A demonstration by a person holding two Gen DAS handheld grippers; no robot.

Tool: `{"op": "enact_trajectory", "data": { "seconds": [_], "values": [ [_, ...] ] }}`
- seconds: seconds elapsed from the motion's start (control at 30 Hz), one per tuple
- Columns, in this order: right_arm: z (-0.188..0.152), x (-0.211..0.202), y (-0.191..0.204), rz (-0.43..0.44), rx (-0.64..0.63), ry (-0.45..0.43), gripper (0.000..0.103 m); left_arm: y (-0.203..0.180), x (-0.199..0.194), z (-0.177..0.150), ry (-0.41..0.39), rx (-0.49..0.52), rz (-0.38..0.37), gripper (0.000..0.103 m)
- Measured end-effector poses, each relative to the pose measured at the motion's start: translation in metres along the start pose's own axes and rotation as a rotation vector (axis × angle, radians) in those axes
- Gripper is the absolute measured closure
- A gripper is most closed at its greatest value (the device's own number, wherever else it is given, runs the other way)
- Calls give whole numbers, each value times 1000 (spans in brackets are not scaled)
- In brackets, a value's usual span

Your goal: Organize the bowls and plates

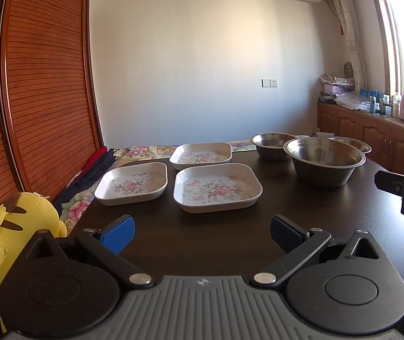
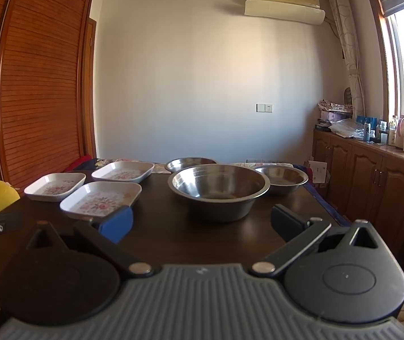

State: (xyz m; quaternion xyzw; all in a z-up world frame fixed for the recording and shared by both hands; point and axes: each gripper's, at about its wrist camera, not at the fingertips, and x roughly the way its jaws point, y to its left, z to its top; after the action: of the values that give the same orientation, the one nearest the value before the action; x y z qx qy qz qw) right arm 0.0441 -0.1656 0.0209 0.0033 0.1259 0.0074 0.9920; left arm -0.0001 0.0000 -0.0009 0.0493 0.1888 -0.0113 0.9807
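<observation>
Plates: three square, rounded-corner white dishes with pink flower prints sit mid-frame on the dark wooden table (image 1: 202,243), the nearest plate (image 1: 217,190) beside the left plate (image 1: 132,183), the far plate (image 1: 201,155) behind. None has a clear long axis. Right of them stand three round steel bowls, the large bowl (image 1: 326,161) partly hiding a rear bowl (image 1: 353,144); another bowl (image 1: 272,145) sits behind. Left gripper (image 1: 202,233) and right gripper (image 2: 202,221) both gape wide, holding nothing.
</observation>
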Motion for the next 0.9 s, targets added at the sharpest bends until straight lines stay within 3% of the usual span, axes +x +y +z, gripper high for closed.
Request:
{"op": "enact_trajectory", "data": {
  "seconds": [0.9],
  "values": [
    [0,-2,-4,-2,1,-2,0,-3,0,-2,1,3,-2,0]
  ]
}}
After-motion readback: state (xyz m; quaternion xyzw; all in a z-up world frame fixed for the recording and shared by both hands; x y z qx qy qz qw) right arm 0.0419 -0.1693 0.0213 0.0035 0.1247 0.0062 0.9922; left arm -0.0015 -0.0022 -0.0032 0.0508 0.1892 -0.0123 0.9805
